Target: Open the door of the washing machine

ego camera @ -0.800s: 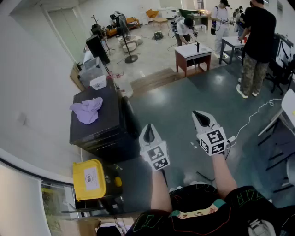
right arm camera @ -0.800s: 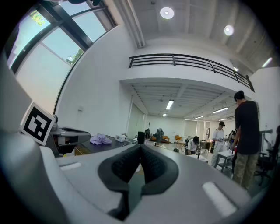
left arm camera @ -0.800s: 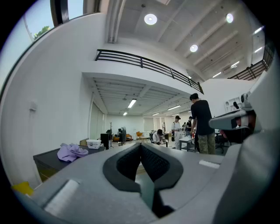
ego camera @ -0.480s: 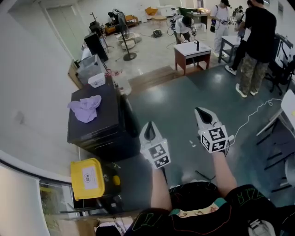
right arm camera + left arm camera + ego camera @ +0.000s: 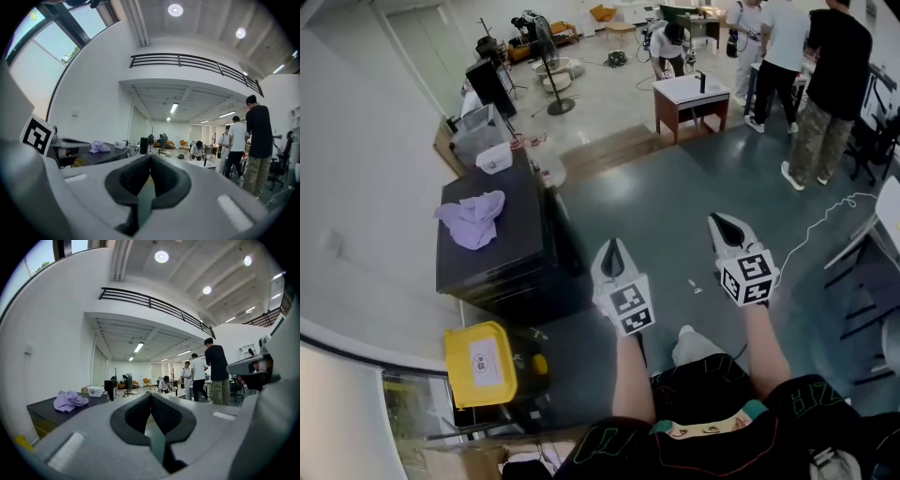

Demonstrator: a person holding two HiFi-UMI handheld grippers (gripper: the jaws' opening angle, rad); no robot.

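Washing machine (image 5: 514, 246): dark box at the left, against the white wall, with a purple cloth (image 5: 471, 217) lying on its top. Left tongs (image 5: 612, 251): closed, empty, held level just right of the machine, apart from it. Right tongs (image 5: 720, 225): closed, empty, level, further right above the grey floor (image 5: 656, 206).

Two tongs (image 5: 613, 247) (image 5: 721, 225), one washing machine (image 5: 492, 262), one purple cloth (image 5: 472, 217), one yellow box (image 5: 478, 363).
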